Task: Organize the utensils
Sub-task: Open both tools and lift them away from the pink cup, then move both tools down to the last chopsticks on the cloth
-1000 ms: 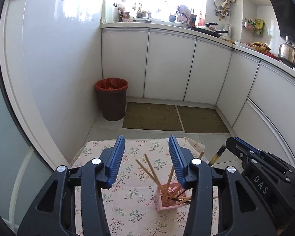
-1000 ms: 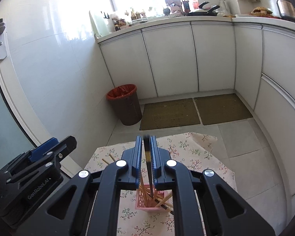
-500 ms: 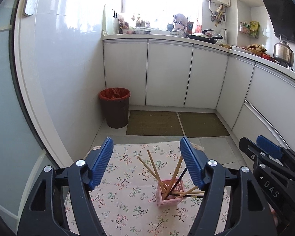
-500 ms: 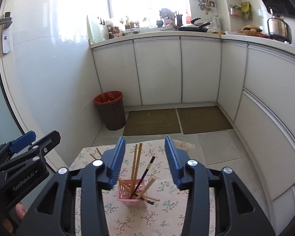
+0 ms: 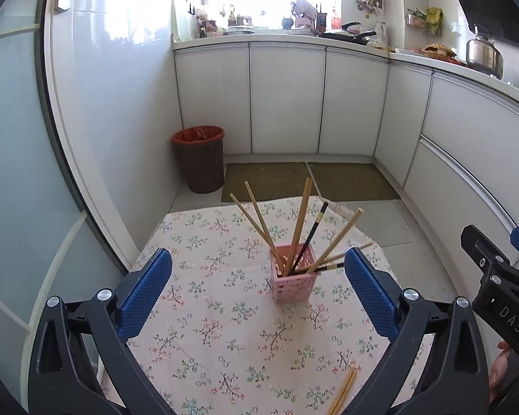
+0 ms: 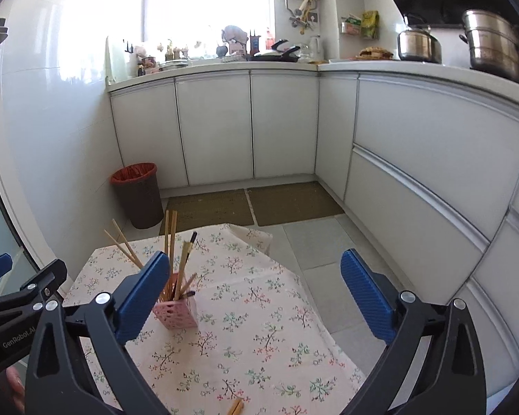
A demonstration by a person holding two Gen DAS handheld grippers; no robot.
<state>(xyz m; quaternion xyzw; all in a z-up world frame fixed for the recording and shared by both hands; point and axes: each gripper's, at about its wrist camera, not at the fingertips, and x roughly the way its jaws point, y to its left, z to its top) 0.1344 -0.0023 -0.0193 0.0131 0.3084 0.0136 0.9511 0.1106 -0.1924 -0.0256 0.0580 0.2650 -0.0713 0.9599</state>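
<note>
A small pink lattice holder (image 5: 294, 285) stands on the floral tablecloth (image 5: 225, 328) and holds several wooden chopsticks (image 5: 301, 221) and a black one, all leaning outward. It also shows in the right wrist view (image 6: 176, 314). A loose pair of wooden chopsticks (image 5: 344, 392) lies near the table's front edge, also in the right wrist view (image 6: 235, 408). My left gripper (image 5: 257, 283) is open and empty, back from the holder. My right gripper (image 6: 256, 287) is open and empty, to the holder's right.
The table stands in a kitchen with white cabinets (image 5: 287, 97). A brown bin with a red liner (image 5: 200, 159) and two floor mats (image 5: 270, 180) lie beyond the table. Pots (image 6: 494, 45) sit on the counter at right.
My right gripper opened and let go of the black chopstick, which now stands in the holder. Both grippers opened wide and drew back from the holder.
</note>
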